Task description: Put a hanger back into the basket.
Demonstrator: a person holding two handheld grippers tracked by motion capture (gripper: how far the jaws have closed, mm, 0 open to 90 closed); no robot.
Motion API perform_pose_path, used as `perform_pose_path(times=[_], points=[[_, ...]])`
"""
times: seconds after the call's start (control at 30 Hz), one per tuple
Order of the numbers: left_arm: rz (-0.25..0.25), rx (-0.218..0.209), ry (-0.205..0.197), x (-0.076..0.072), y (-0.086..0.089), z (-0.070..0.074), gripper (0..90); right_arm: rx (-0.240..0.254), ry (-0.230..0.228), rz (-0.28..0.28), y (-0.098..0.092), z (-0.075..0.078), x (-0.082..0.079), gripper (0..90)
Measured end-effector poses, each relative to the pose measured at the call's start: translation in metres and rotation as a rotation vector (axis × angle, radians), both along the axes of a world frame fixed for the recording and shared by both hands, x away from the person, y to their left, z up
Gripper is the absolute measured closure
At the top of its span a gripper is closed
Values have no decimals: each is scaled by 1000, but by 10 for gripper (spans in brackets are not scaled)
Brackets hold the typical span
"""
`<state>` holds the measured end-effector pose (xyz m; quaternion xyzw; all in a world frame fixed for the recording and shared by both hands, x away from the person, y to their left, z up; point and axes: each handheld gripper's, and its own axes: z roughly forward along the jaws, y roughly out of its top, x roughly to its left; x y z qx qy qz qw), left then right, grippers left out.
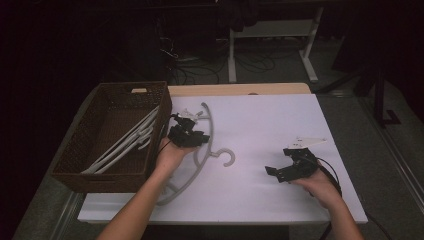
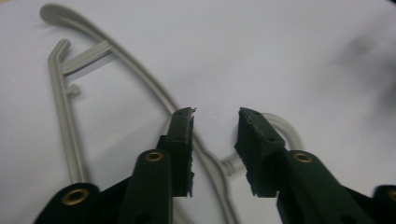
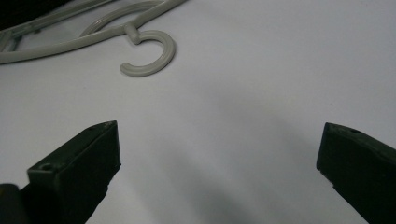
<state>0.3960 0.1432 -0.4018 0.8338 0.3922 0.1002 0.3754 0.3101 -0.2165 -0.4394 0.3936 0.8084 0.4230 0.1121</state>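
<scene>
- High view: grey hanger (image 1: 205, 145) flat on white table (image 1: 270, 125), long axis running 12 to 6 o'clock, hook (image 1: 227, 158) poking toward 3 o'clock at mid-length.
- Left gripper (image 1: 187, 136) right over hanger's neck area, just at 9 o'clock of hook; wicker basket (image 1: 85, 170) with more pale hangers (image 1: 125, 142) at 9 o'clock of that hand.
- Right gripper (image 1: 290, 167) well apart at 4 o'clock of hook, parked on table; left hand clearly nearer.
- Left gripper view: left gripper (image 2: 215, 140) jaws partly open, narrow gap, straddling curved shoulder bar (image 2: 140, 77) where it meets hook stem (image 2: 231, 163); bar passes between fingers (image 2: 184, 135), no pad contact visible, nothing gripped yet.
- Coming move, as judged: close on bar just below neck; bar crosses the gap at a slant, so grip likely a bit skewed.
- Right gripper view: right gripper (image 3: 219, 154) jaws wide open, empty, bare table between; hook (image 3: 149, 56) lies off at 11 o'clock, well apart.
- Left gripper view gives jaw-to-bar alignment that high view hides under hand; high view gives basket position.
</scene>
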Motion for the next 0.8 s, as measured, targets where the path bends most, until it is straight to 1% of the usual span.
perform_pose_path(times=[0.03, 0.13, 0.23, 0.3, 0.4, 0.43, 0.5, 0.53, 0.57, 0.63, 0.7, 0.73, 0.8], points=[[13, -2, 5, 4, 0, -4, 700, 1, 0, 0, 0, 0, 0, 0], [29, 1, 20, 14, -1, -13, 785, 1, 1, 2, 0, 0, 0, 0], [40, 25, 18, 24, -3, -21, 865, -1, 1, 3, 0, -1, 1, 0], [47, 53, 15, 32, -6, -27, 895, -1, 1, 5, 0, -1, 1, 0], [52, 81, 13, 43, -9, -35, 899, -5, 3, 7, 1, -1, 1, 0], [58, 102, 10, 47, -12, -38, 900, -7, 2, 9, 2, -2, 1, 0], [55, 114, 18, 53, -14, -42, 900, -9, 4, 10, 2, -2, 1, 0], [60, 123, 14, 55, -16, -44, 900, -8, 3, 8, 2, -1, 1, 0], [57, 124, 15, 57, -17, -45, 900, -4, 0, 9, 2, -1, 0, 0], [55, 111, 25, 59, -21, -47, 900, -3, -2, 6, 1, 0, 0, 0], [51, 121, 32, 61, -25, -49, 900, -1, 1, 0, 0, -1, 0, 0], [56, 122, 25, 62, -26, -49, 900, -1, 1, -2, 0, 0, 0, 0], [58, 126, 29, 64, -26, -49, 900, 6, -5, -5, 1, 0, 0, 0]])
